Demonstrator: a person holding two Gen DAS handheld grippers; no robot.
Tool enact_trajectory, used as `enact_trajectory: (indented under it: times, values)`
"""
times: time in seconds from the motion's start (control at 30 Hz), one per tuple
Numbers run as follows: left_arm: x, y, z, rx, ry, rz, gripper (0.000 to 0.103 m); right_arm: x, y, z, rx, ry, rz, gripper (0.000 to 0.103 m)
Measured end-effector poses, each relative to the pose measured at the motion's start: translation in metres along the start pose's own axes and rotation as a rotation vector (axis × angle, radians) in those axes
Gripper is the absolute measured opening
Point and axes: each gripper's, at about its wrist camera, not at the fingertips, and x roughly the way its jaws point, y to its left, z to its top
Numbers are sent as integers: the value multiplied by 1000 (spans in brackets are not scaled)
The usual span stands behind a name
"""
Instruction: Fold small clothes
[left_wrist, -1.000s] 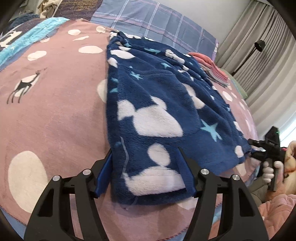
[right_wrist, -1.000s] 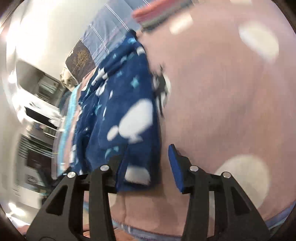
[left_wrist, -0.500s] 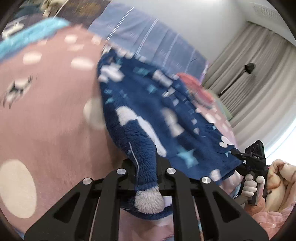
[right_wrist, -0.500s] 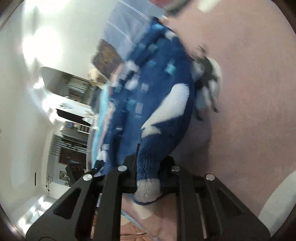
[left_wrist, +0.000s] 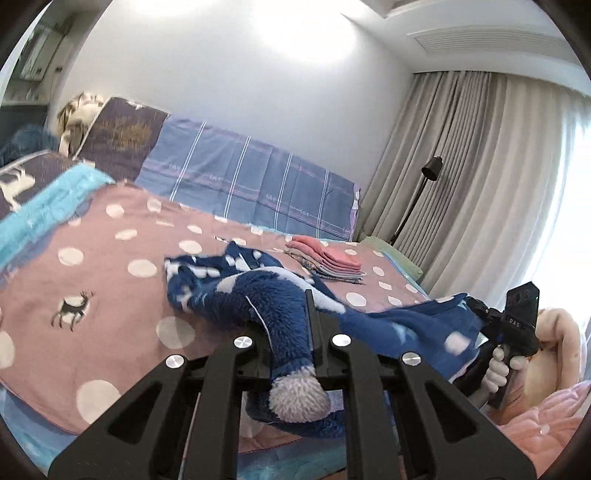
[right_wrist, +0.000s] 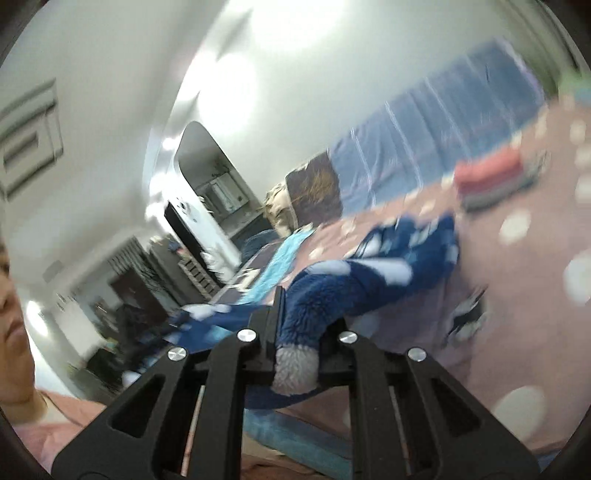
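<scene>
The blue garment (left_wrist: 280, 306) is thick, fuzzy fleece, the dotted bedspread (left_wrist: 122, 295) smooth matt cloth, and the fingers (left_wrist: 312, 325) are matt black plastic with shiny metal screws.

Right wrist view was motion-blurred throughout: the folded stack (right_wrist: 491, 181), the spotted bedspread (right_wrist: 517, 332) and the shelving (right_wrist: 199, 273) behind showed no detail. A person's face was cut off by the left edge. Both grippers' pads were buried in the blue fleece garment (left_wrist: 288, 317). The floor lamp (left_wrist: 430, 170) base was hidden behind the bed.
</scene>
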Motion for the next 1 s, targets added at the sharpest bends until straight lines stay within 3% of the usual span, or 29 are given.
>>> enact_trajectory:
  times: [0.1,0.17,0.27,0.37,0.63,1.0]
  values:
    - [20,14,-9,-45,49,26,12,5,5,-3,-46,21,-106,14]
    - [40,27,-17,-86,96,58,12,24,-19,-13,35,59,-132,14]
    - [63,37,-29,-66,146,128,12,49,-50,-27,141,94,-192,14]
    - [74,45,-38,-85,185,137,13,59,-65,-34,183,97,-204,14]
    - [86,52,-14,-93,128,127,13,69,-69,-20,153,95,-215,15]
    - [128,53,33,-28,97,134,13,118,-88,23,124,68,-226,16]
